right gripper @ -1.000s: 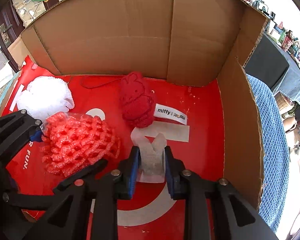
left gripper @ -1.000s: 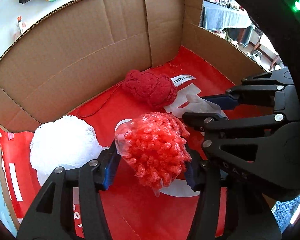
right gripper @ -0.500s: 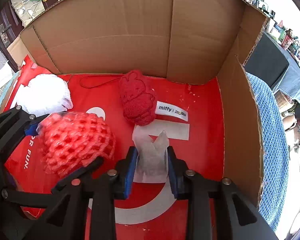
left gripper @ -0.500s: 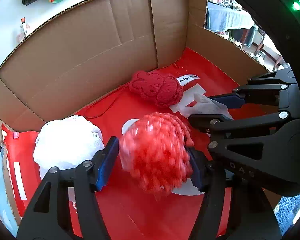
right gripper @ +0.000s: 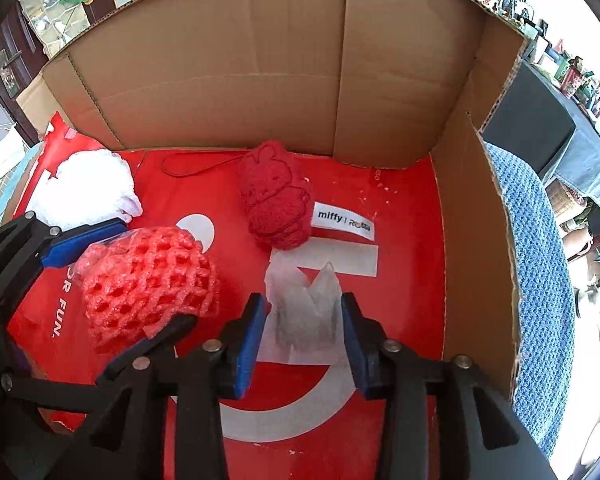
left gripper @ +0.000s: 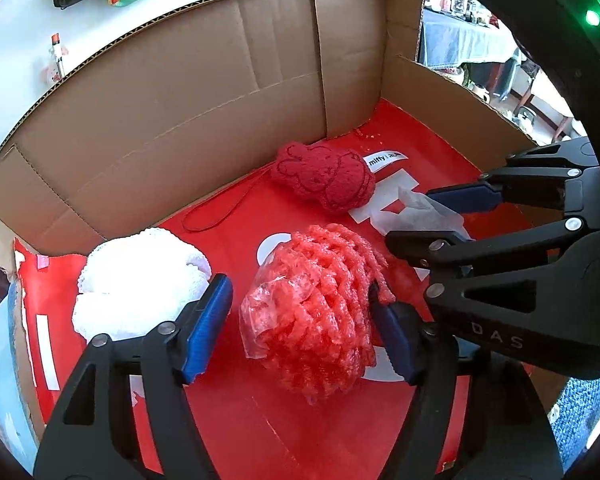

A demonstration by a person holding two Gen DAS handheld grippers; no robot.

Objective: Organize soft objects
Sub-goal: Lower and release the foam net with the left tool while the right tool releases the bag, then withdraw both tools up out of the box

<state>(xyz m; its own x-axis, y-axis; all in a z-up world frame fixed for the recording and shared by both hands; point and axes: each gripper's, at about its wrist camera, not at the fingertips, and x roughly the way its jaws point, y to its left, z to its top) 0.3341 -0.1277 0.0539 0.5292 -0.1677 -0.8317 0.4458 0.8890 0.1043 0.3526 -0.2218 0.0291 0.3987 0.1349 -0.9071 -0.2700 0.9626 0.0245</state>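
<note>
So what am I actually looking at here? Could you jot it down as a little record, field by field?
container: cardboard box with a red printed floor
red items: foam net bundle; plush rabbit toy near the back wall
white items: lacy bundle at the left; crumpled translucent wrapper
left gripper: jaws have just been opening; astride the foam net, left pad clear of it
right gripper: jaws have just been opening; wrapper between them, pads not pressing it
label: white tag reading miffy beside the plush
</note>
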